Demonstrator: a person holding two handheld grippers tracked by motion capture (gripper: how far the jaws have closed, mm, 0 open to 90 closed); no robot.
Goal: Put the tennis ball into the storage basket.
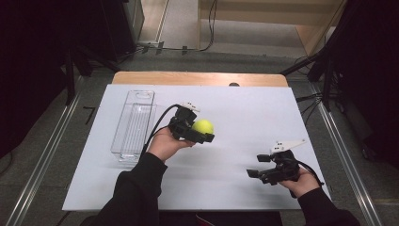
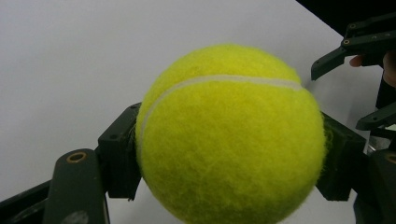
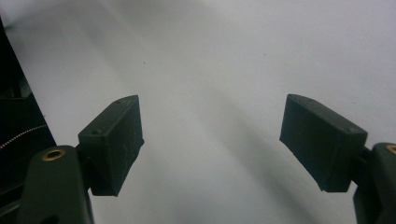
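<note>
Nearest the camera, the right gripper rests at the table's near right with its jaws wide and nothing between them. Left of centre, the left gripper clamps a ball across its widest part, both pads pressed into the felt, just right of the clear bin. Light and springy, the ball should give a little; its fuzz resists slipping, so a grip across the middle looks safest, since an off-centre one could squirt it out.
</note>
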